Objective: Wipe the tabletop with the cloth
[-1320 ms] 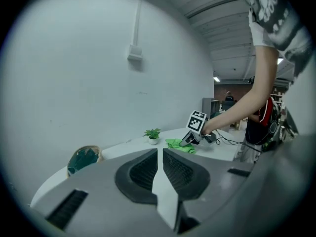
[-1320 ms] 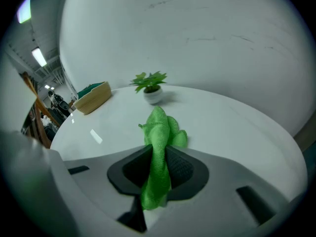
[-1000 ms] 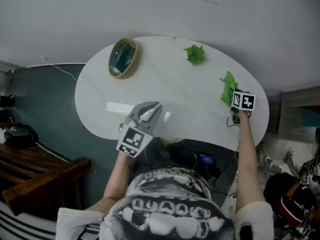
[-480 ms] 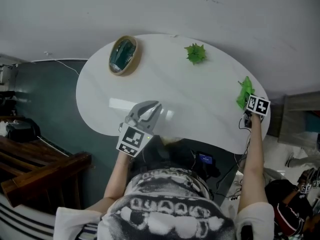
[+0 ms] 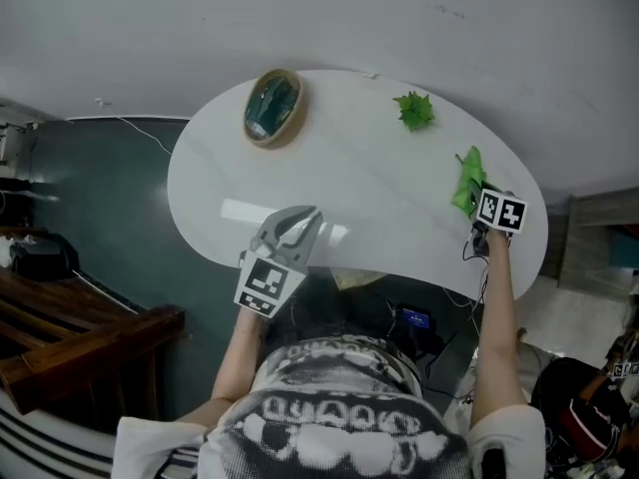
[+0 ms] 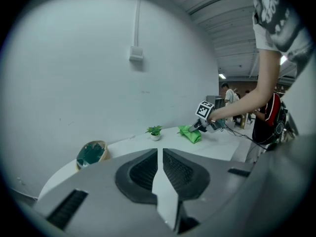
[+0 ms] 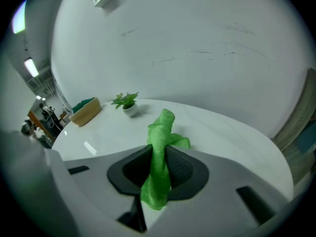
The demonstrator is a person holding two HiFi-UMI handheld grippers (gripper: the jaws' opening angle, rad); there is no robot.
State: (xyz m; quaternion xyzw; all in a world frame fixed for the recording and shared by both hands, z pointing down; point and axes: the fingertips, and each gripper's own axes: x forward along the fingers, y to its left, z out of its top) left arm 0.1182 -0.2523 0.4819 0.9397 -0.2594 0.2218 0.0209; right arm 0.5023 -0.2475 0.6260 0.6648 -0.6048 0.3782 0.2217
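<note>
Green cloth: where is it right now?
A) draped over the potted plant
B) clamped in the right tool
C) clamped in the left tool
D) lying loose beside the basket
B: the right gripper view shows the green cloth pinched between the jaws of the right tool, while the left tool has its jaws together on nothing.

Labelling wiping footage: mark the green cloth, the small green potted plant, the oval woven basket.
green cloth (image 7: 159, 152), right gripper view, middle fold
potted plant (image 5: 414, 111), head view, leaves
woven basket (image 5: 298, 113), head view, right rim
</note>
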